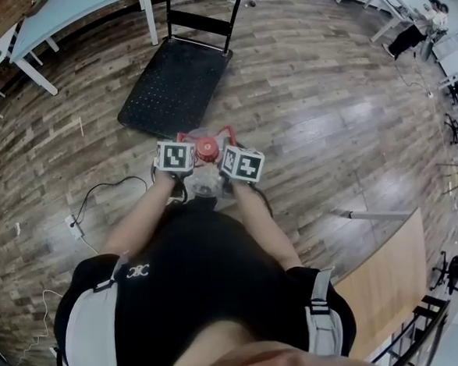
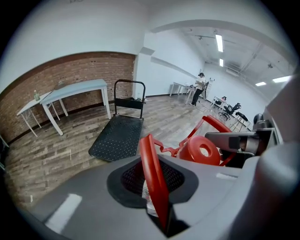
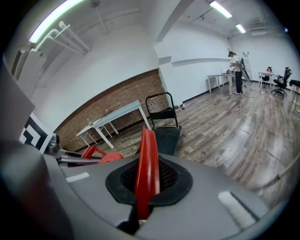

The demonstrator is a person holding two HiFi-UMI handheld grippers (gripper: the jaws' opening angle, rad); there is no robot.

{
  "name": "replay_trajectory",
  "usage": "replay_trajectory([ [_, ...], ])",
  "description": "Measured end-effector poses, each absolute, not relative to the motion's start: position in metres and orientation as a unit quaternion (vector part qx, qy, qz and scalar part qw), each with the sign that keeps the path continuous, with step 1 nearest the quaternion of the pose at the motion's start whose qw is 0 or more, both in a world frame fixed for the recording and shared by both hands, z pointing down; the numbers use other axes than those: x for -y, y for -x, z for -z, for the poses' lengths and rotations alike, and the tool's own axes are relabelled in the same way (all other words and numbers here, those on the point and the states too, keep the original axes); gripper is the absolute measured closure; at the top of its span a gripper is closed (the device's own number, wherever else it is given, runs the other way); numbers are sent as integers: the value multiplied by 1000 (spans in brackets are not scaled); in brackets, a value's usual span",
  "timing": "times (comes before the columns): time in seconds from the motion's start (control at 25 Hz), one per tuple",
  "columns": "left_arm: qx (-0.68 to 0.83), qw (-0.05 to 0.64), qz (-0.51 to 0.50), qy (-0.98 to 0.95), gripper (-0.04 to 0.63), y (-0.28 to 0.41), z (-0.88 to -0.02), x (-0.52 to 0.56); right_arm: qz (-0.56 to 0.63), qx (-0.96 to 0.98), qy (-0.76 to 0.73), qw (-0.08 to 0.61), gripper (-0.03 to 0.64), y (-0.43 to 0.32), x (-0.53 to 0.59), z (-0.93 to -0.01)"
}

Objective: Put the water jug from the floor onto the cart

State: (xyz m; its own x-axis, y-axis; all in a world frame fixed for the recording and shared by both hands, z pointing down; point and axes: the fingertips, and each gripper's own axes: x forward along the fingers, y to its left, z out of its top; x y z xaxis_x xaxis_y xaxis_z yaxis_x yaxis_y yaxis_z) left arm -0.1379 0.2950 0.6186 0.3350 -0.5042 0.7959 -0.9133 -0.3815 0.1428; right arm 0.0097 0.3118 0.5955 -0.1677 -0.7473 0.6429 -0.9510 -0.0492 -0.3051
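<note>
The person stands over the jug (image 1: 206, 174), which is between the two grippers just short of the near edge of the cart (image 1: 177, 84). Its red cap (image 1: 206, 148) shows between the two marker cubes, with the red handle (image 1: 202, 133) spreading out on both sides of it. The head view does not show whether the jug rests on the floor or hangs clear of it.

The left gripper (image 2: 154, 192) has its jaws closed tight on one strip of the handle (image 2: 151, 173), which stands on edge through the dark pad. The cap (image 2: 202, 151) lies just to the right of it in that view, with more of the handle looping around it. The cart (image 2: 117, 136) lies flat on the wood floor (image 2: 42, 154) beyond, its push bar upright at the far end.

The right gripper (image 3: 145, 187) is likewise clamped on a strip of the handle (image 3: 147, 164), held upright between its jaws. The cap (image 3: 111, 158) is at its left, and the cart (image 3: 166, 133) is straight ahead.

A pale counter (image 1: 68, 13) stands against the brick wall (image 2: 70, 70) beside the cart's far end. A thin cable (image 1: 97, 191) curls on the floor at the person's left. Another person (image 3: 236, 65) stands far off by the tables.
</note>
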Motion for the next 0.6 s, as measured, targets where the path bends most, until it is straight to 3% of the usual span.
replay_trajectory([
  [0.6, 453, 272, -334, -781, 549, 71, -611, -147, -377, 663, -622, 175, 600, -66, -183, -614],
])
